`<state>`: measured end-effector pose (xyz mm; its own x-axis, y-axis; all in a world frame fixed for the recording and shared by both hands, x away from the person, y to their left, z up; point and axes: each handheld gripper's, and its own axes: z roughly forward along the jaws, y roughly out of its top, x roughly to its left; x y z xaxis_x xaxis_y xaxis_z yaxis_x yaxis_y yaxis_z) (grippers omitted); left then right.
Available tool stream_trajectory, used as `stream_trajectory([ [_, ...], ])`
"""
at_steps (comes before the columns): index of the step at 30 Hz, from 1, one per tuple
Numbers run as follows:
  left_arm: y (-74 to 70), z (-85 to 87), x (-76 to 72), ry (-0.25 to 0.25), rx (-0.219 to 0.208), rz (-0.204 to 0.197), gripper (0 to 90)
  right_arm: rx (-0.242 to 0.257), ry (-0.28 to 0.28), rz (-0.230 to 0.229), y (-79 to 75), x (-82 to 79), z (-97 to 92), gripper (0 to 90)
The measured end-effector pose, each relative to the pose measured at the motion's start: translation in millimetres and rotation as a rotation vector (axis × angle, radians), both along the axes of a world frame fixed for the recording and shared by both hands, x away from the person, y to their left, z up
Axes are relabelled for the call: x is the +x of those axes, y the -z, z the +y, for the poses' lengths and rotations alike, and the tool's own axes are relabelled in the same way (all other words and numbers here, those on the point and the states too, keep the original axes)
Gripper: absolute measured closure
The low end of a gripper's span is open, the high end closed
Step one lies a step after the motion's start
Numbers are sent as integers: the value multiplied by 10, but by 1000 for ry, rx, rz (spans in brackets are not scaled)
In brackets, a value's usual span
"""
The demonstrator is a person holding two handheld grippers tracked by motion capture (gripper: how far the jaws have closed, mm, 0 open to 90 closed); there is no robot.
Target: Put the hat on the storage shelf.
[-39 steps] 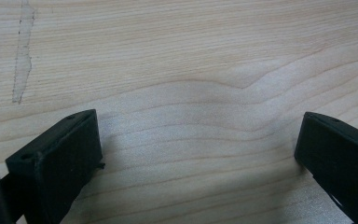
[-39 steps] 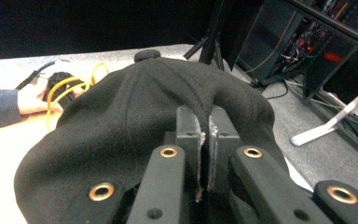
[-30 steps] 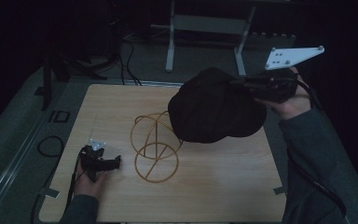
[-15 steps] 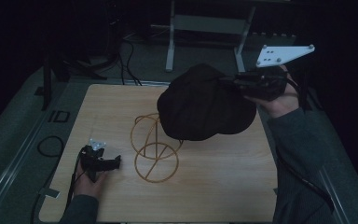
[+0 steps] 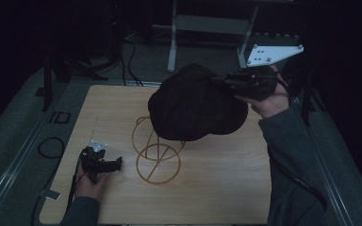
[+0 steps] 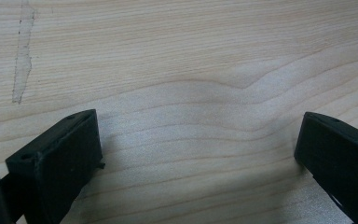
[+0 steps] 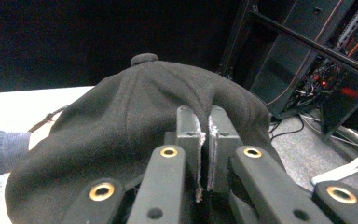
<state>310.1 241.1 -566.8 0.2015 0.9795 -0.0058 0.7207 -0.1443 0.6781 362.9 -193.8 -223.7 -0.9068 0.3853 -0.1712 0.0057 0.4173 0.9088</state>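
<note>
High view first: your right gripper (image 5: 221,81) has carried the black hat (image 5: 195,108) leftward over the last second, so it now hangs over the far middle of the wooden table (image 5: 217,188), with its lower edge right above the gold wire stand (image 5: 156,150). A second ago the hat sat further right, clear of the stand, so you're obviously lining it up to drop it on there.

Right gripper view backs up the grip: the jaws are clenched tight on a fold of the hat's (image 7: 135,135) fabric near the edge, pinched almost flat together, and the little button on top of the hat points away from you. So the hat's hanging sideways-ish off the pinch, not level.

Your left gripper (image 5: 108,165) hasn't budged. It's parked on the near left of the table, just beside the stand's base ring, and in the left gripper view its jaws stand wide apart with nothing but bare wood between them.

My guess: you need a bit more leftward and near travel, then tip the hat's opening down over the top loop before letting go. Since the stand looks light, the free left gripper could steady the base.
</note>
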Motion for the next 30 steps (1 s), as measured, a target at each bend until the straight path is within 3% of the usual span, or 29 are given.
stream_trajectory([
  [11,0,0,0,-1,0,0,1,-4,-30,4,10,2,186,859],
  [30,0,-1,0,-1,0,0,1,-11,-87,41,193,46,490,859],
])
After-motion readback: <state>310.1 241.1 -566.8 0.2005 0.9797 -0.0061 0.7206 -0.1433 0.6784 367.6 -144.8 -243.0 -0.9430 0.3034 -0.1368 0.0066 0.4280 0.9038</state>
